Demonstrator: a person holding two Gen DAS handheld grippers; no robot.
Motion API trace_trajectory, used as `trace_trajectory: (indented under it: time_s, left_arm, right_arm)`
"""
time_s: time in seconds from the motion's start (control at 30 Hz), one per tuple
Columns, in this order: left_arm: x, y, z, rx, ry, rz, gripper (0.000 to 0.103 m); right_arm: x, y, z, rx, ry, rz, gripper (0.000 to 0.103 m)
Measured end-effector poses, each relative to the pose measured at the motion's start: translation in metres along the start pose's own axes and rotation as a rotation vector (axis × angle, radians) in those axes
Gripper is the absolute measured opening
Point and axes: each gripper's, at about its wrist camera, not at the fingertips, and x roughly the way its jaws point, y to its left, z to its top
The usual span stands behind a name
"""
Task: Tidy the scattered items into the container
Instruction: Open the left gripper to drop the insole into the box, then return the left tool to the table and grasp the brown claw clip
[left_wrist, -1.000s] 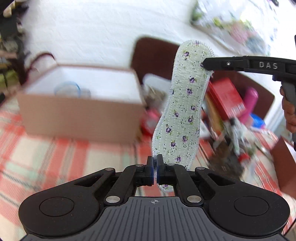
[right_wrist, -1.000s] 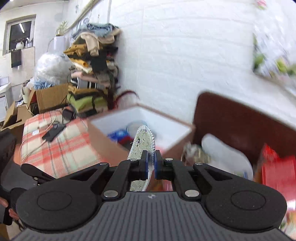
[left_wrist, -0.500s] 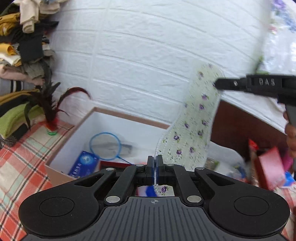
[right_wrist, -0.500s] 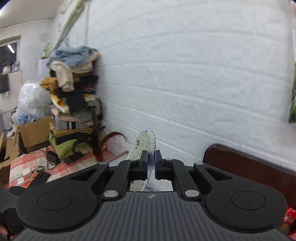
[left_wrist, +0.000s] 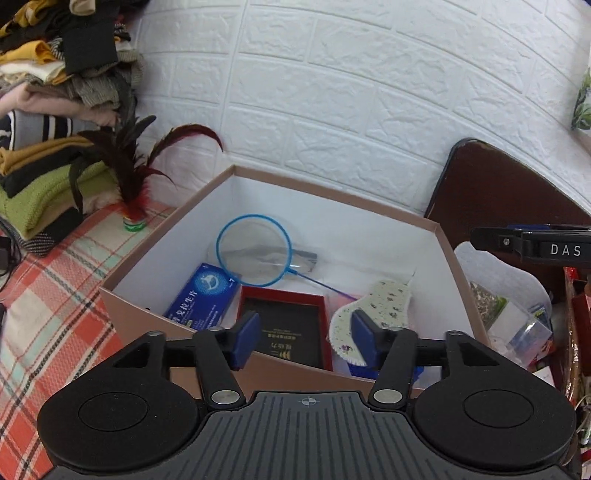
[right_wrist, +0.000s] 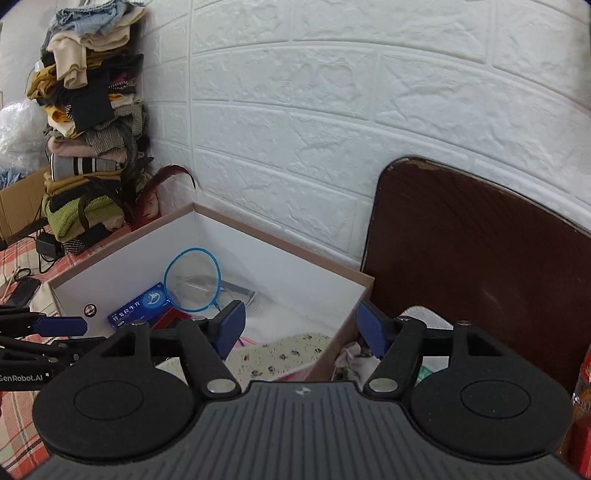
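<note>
Lying in the box (left_wrist: 448, 258), floral insole (left_wrist: 384, 306), left tongs (left_wrist: 306, 341) spread, right tongs (right_wrist: 301, 330) spread, red case (left_wrist: 288, 325) plain only from left, feather shuttlecock (left_wrist: 129, 177) beside box.

My box (left_wrist: 458, 266) is brown outside, white inside. In it: a white insole (left_wrist: 373, 314) dotted with purple flowers at 3 o'clock, a red-framed black case (left_wrist: 288, 325), a blue carton (left_wrist: 203, 299) at 9, a blue-rimmed net (left_wrist: 255, 251) at 12. My pads (left_wrist: 245, 339) are blue; the cloth (left_wrist: 48, 302) is orange-and-white plaid.
</note>
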Motion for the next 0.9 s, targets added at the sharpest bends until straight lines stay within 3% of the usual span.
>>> trace_trajectory:
  time_s: [0.07,0.17,0.43,0.6,0.73,0.9]
  left_arm:
    - [-0.008,-0.009,-0.002,0.019,-0.013,0.010,0.091]
    - [-0.025,-0.021,-0.006,0.043,-0.037,0.016,0.100]
    - [-0.064,-0.056,-0.034,0.052,0.001,-0.073,0.103]
    - [-0.071,-0.091,-0.077,0.077,0.071,-0.131,0.103]
    - [-0.068,-0.118,-0.112,0.085,0.135,-0.191,0.103]
    - [-0.067,-0.150,-0.151,0.107,0.165,-0.249,0.103]
  right_arm:
    - [-0.008,-0.001,0.001,0.011,0.002,0.004,0.084]
    - [-0.027,-0.004,0.001,0.018,-0.001,0.010,0.099]
    - [-0.115,-0.024,-0.033,0.026,-0.007,0.047,0.102]
    - [-0.170,-0.047,-0.084,0.072,-0.022,0.011,0.102]
    - [-0.198,-0.063,-0.137,0.119,-0.004,-0.085,0.102]
    - [-0.223,-0.080,-0.212,0.285,0.030,-0.166,0.102]
